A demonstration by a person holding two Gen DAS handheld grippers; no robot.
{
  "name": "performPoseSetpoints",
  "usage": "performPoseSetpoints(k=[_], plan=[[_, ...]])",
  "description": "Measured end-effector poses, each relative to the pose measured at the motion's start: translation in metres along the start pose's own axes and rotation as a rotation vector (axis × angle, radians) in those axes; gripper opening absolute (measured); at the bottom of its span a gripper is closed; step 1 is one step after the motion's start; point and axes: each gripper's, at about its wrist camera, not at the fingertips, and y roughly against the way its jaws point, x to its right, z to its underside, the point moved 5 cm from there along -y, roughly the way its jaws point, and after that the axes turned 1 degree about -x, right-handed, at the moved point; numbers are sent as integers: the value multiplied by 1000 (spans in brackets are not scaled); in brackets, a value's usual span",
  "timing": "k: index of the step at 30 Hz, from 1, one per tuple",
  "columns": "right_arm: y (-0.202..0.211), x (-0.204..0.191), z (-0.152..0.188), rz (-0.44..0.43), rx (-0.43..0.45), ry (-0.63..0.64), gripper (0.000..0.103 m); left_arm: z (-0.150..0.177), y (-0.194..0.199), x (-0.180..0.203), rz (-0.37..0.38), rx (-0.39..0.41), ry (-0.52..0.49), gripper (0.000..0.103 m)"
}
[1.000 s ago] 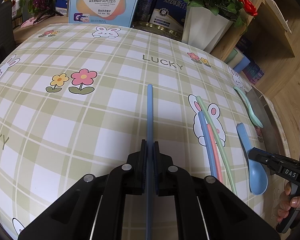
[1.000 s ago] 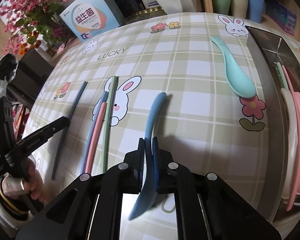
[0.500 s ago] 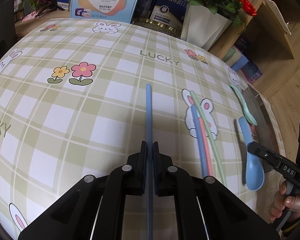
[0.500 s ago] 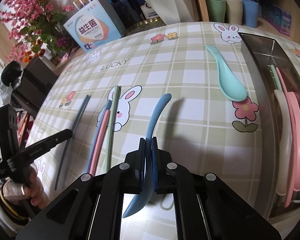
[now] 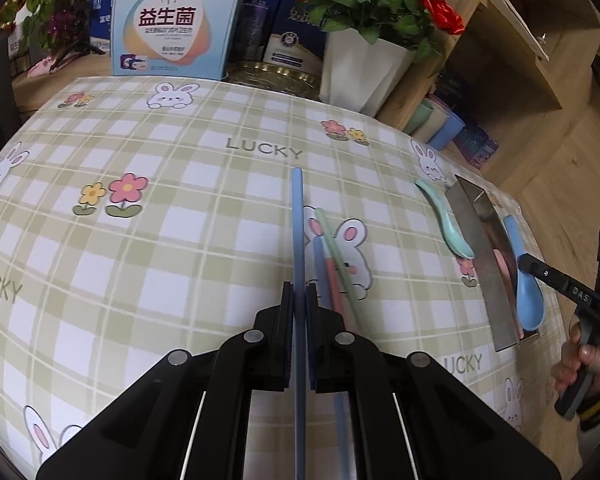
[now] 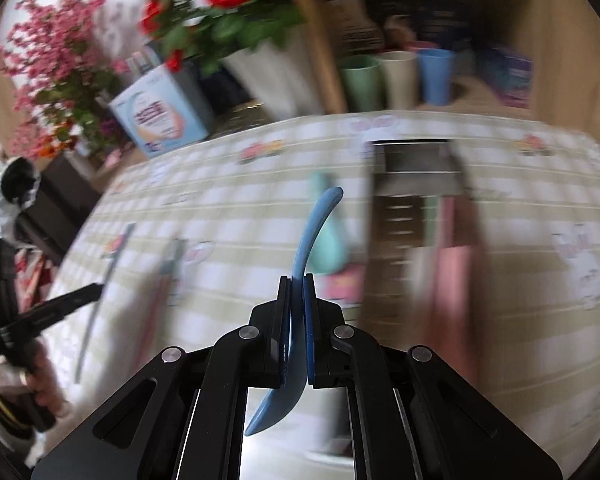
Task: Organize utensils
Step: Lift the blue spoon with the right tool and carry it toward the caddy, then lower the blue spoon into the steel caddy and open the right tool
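My left gripper [image 5: 299, 292] is shut on a long blue chopstick [image 5: 298, 220], held just above the checked tablecloth [image 5: 180, 248]. Blue, pink and green chopsticks [image 5: 331, 264] lie on the rabbit print beside it. My right gripper [image 6: 298, 280] is shut on the handle of a blue spoon [image 6: 315, 220], its bowl hanging under the fingers. Seen from the left wrist, that blue spoon [image 5: 527, 292] hangs over the metal tray [image 5: 475, 248]. A teal spoon [image 5: 445, 220] lies left of the tray. The right wrist view is blurred; pink utensils [image 6: 455, 264] lie in the tray [image 6: 415, 168].
A white pot of red roses [image 5: 363, 68], a light blue box [image 5: 172, 28] and a gold tin [image 5: 276, 78] stand behind the table's far edge. Green, cream and blue cups [image 6: 395, 76] stand on a shelf beyond the tray. The tray lies along the table's right edge.
The right gripper has swung right and upward with the blue spoon, from beside the chopsticks to over the tray. The left gripper has risen a little with the blue chopstick.
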Motion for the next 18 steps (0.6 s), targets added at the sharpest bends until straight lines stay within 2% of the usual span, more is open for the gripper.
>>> performPoseSetpoints(k=[3,6,18], plan=[[-4,23,3,34,-31,14,6,2,-2,8,11,-9,-2,6],[-8,33,6,29,-40,5,6,3,-2,14,16,-12,-8,6],[-34,39,20,28,-59,-65,6,2,0,23,24,-15,-14,6]])
